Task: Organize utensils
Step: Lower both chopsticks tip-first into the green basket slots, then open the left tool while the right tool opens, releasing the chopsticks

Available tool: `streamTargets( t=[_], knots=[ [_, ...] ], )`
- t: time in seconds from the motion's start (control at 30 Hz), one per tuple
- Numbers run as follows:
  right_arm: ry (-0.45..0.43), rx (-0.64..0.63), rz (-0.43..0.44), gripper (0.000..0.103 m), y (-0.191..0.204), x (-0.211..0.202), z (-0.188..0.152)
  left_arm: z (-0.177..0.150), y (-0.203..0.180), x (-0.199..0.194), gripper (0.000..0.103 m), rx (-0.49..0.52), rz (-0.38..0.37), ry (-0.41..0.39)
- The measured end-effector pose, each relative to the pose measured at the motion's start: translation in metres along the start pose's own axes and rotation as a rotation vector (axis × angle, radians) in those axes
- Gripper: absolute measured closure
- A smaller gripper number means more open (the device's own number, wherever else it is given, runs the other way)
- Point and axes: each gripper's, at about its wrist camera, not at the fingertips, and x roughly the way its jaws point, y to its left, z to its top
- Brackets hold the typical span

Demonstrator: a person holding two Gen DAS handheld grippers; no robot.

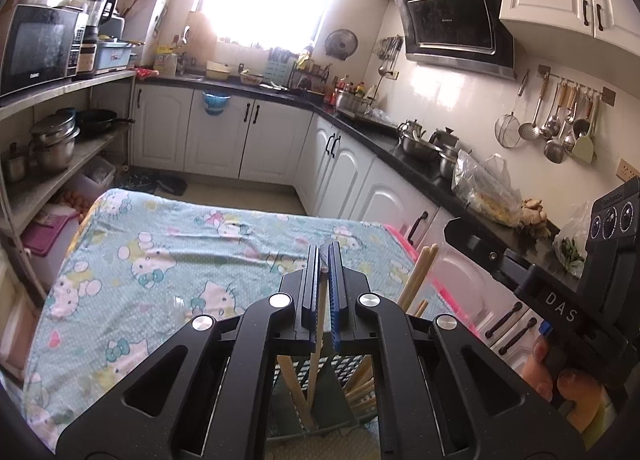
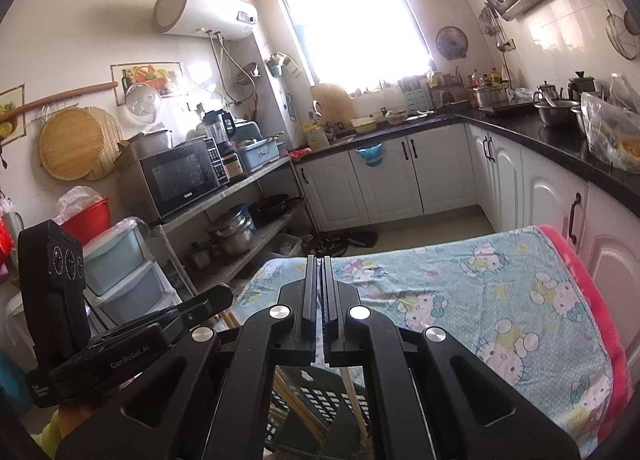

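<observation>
Matt black plastic left claw [image 1: 325, 256], pale bare wooden chopsticks [image 1: 416, 280], black perforated plastic holder [image 2: 320, 400], soft printed cotton cloth [image 1: 180, 256], glossy black countertop [image 1: 404, 152]

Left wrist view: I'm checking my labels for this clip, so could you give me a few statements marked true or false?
1. The left gripper is shut on a wooden chopstick. True.
2. A black perforated basket with more wooden sticks in it sits below that gripper. True.
3. The tablecloth is plain red. False: it is pale blue with a cartoon cat print.
4. The microwave stands on the dark countertop. False: it is on the top shelf at the left.
5. Ladles hang on the tiled wall at the right. True.
</observation>
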Motion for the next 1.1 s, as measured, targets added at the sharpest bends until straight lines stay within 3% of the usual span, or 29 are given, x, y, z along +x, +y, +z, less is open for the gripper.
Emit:
streamTargets(
  t=[1.1],
  knots=[
    [0.04, 0.004, -0.105, 0.096, -0.014, -0.023, -0.044, -0.043, 0.016, -0.02, 0.101, -0.026, 0.066, 0.039]
  ],
)
